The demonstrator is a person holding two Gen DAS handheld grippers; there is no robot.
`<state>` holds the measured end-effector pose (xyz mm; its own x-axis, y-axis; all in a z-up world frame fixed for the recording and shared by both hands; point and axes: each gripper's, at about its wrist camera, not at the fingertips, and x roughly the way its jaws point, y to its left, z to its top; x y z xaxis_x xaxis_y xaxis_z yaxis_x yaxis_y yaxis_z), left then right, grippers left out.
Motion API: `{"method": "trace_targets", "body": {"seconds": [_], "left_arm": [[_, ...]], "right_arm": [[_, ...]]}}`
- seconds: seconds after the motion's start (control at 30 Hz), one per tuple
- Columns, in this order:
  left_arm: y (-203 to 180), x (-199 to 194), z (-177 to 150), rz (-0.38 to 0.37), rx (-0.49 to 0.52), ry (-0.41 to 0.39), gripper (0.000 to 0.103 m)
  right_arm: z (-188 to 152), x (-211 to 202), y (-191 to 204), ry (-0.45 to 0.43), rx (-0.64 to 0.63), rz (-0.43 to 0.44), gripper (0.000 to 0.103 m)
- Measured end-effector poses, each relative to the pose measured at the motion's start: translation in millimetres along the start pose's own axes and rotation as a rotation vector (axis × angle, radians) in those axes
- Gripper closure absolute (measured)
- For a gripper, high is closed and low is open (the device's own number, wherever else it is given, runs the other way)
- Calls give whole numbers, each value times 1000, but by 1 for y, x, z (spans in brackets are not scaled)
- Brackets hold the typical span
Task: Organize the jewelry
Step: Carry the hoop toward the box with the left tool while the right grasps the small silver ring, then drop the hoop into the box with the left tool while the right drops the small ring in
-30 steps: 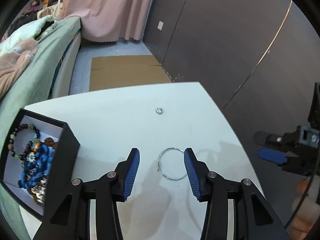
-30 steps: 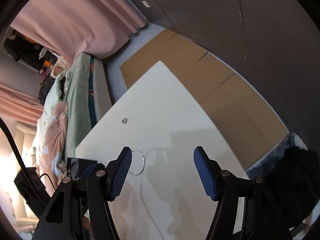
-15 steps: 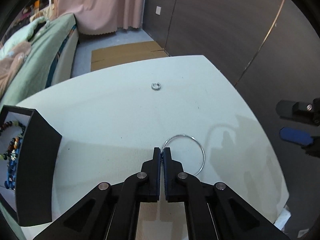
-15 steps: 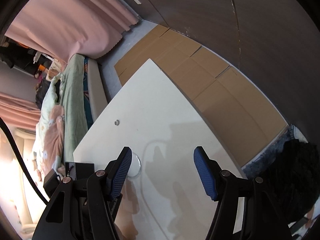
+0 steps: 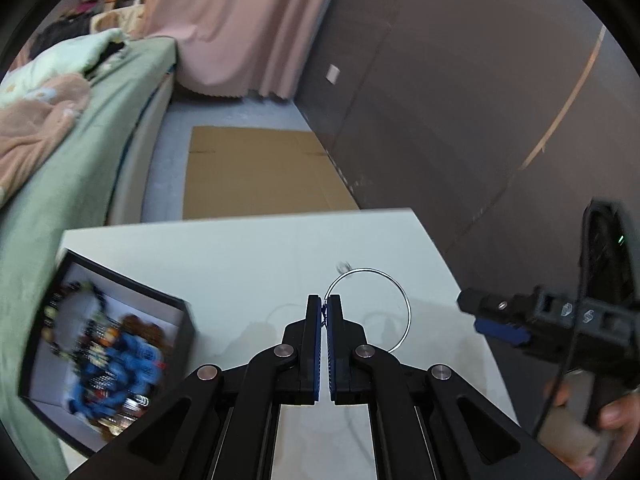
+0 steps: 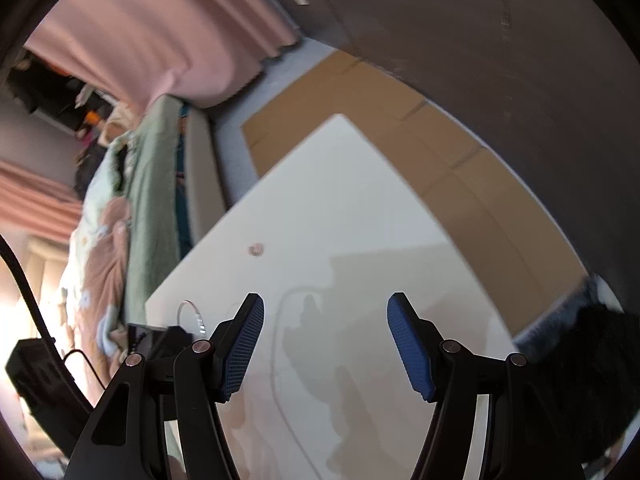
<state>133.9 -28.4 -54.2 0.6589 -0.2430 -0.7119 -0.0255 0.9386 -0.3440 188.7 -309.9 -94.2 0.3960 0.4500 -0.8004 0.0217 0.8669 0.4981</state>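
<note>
My left gripper [image 5: 325, 304] is shut on a thin silver hoop [image 5: 402, 296] and holds it lifted above the white table [image 5: 240, 256]. The hoop sticks out to the right of the fingertips. A small silver ring [image 5: 343, 267] lies on the table beyond it and also shows in the right wrist view [image 6: 255, 249]. A black box [image 5: 182, 332] with a white lining holds blue and dark beaded bracelets [image 5: 120, 364] at the left. My right gripper [image 6: 325, 320] is open and empty above the table; it shows at the right in the left wrist view [image 5: 496, 320].
A bed with green and pink bedding [image 5: 60, 120] runs along the table's left side. Flattened cardboard [image 5: 256, 172] lies on the floor beyond the table. A dark wall [image 5: 460, 100] stands at the right, a pink curtain [image 5: 240, 20] at the back.
My left gripper closed on the silver hoop, then lifted it off the table and swung toward the box. The right gripper stayed open and shifted slightly.
</note>
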Motion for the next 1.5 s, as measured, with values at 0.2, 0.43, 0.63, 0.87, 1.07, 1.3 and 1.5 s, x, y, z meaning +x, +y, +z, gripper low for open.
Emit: {"method": "trace_targets", "body": {"seconds": [0.2, 0.43, 0.63, 0.87, 1.07, 1.3, 1.5], "left_arm": [[28, -7, 18, 6, -57, -32, 101], [59, -10, 30, -14, -129, -23, 101], [81, -27, 32, -26, -167, -31, 101], [105, -44, 33, -20, -212, -43, 101], [116, -52, 33, 1, -232, -22, 101], [126, -61, 30, 35, -227, 9, 101], [137, -69, 25, 53, -220, 32, 101]], "right_arm": [[10, 19, 26, -50, -73, 8, 48], [25, 53, 38, -43, -44, 64, 68], [28, 83, 55, -19, -79, 1, 69], [22, 95, 81, -28, -203, -106, 69], [14, 103, 97, -54, -302, -214, 69], [-1, 105, 113, -83, -437, -344, 88], [-1, 92, 109, -71, -396, -285, 89]]}}
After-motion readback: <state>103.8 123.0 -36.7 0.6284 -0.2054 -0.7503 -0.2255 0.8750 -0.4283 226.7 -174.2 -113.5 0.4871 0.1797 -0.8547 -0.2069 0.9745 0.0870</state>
